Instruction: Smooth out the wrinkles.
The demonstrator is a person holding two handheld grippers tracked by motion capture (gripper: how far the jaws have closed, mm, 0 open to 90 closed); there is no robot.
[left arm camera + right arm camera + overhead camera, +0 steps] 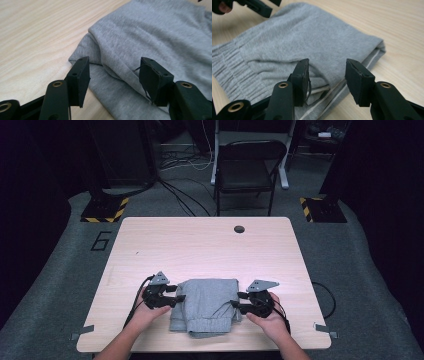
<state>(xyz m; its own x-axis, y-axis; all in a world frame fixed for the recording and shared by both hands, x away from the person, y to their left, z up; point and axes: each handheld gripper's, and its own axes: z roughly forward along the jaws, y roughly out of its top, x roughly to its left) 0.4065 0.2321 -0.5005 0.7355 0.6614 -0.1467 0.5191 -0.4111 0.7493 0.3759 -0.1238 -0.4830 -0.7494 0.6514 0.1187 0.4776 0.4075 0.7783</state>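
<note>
Folded grey cloth [207, 305] is laid on the wooden table [200, 245], near the edge closest to the person. At the cloth's left side the left gripper [179, 298] is held, its jaws spread wide around the folded edge without pressing on it. At the cloth's right side the right gripper [235, 299] is set, jaws parted at the striped corner, no fabric pinched. Beyond the table a chair [247, 167] is seen.
</note>
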